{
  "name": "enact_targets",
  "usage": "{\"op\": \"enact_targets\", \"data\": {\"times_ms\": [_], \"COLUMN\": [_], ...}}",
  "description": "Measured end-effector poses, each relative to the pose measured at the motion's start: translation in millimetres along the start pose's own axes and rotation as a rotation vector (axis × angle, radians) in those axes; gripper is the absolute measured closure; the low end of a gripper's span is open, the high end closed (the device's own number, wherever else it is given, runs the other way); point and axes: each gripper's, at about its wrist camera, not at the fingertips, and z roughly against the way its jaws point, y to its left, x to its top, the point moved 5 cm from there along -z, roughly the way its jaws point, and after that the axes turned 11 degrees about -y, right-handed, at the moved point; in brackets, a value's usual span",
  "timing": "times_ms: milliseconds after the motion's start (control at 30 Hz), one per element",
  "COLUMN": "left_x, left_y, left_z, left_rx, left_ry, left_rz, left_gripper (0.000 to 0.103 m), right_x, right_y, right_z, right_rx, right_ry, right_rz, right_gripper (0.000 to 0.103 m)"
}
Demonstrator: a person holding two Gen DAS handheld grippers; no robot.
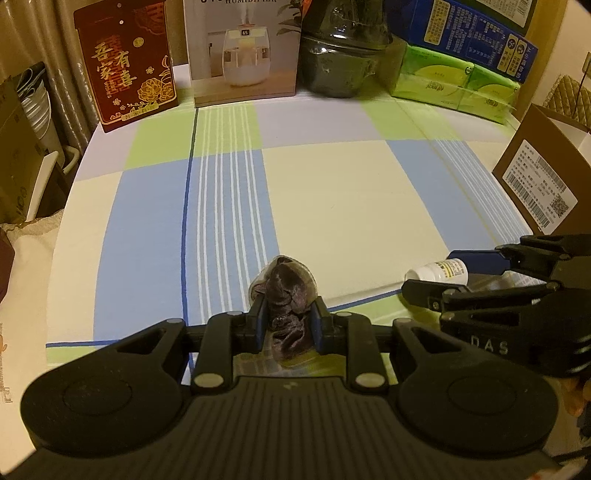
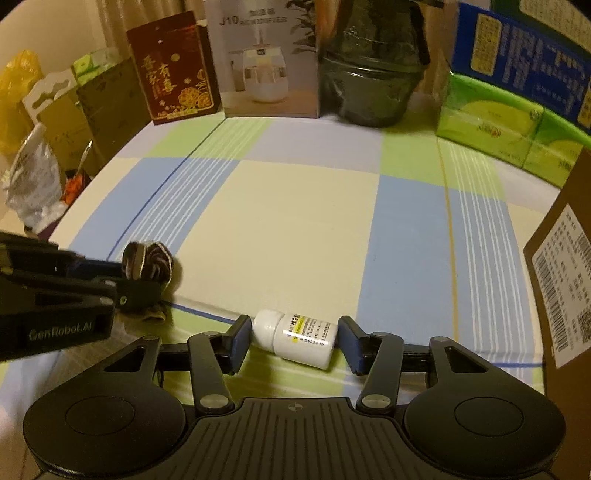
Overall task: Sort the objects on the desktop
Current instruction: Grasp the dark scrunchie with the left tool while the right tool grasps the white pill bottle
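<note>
A: What has the left gripper (image 1: 288, 325) got?

B: Its 2 blue pads are clamped on a crumpled dark purple cloth (image 1: 286, 299) with a pale lining. The bundle sticks out past the fingertips and sits low over the checked tablecloth (image 1: 332, 192), close to the near edge. From the right wrist view the same cloth (image 2: 149, 264) shows as a rounded wad at the tip of the left gripper (image 2: 136, 284), with a bit of fabric trailing down onto the table.

A: And the right gripper (image 2: 295, 338)?

B: A small white pill bottle (image 2: 299, 338) lies on its side between its 2 fingers, cap towards the left finger. The left pad looks to be touching the cap; the right pad seems just against the bottle's base. The lens bends things there, so I can't tell whether the pads are truly pressing or only bracketing it. In the left wrist view the right gripper (image 1: 439, 273) reaches in from the right edge with the bottle (image 1: 437, 271) between its fingers, lying on the cloth.

A: What else is on the table?

B: Along the back, left to right: a dark red box with gold lettering (image 1: 127, 66), a humidifier box (image 1: 242, 51), a dark wrapped pot (image 1: 340, 62), green tissue packs (image 1: 454, 81) with a blue carton (image 1: 480, 33) above. A brown cardboard box with barcode labels (image 1: 543, 173) stands at the right.
</note>
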Motion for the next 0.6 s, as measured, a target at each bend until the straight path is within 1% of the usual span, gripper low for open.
{"op": "enact_targets", "data": {"times_ms": [200, 400, 500, 600], "left_x": [1.5, 3.9, 2.7, 1.2], "left_y": [-2.9, -9.2, -11.8, -12.7], "left_z": [-7.3, -11.4, -9.7, -5.0], "left_rx": [0.006, 0.025, 0.031, 0.020], "left_ry": [0.001, 0.000, -0.001, 0.006], "left_rz": [0.001, -0.048, -0.065, -0.055], "left_gripper": [0.080, 0.080, 0.082, 0.085], "right_x": [-1.9, -5.3, -7.8, -12.0], "right_y": [-4.9, -14.1, -16.3, -18.0], "right_z": [2.9, 10.0, 14.2, 20.0], "right_rx": [-0.004, -0.010, -0.008, -0.003], "right_ry": [0.001, 0.009, 0.014, 0.019], "right_rz": [0.003, -0.020, -0.021, -0.023], "right_gripper": [0.055, 0.055, 0.055, 0.055]}}
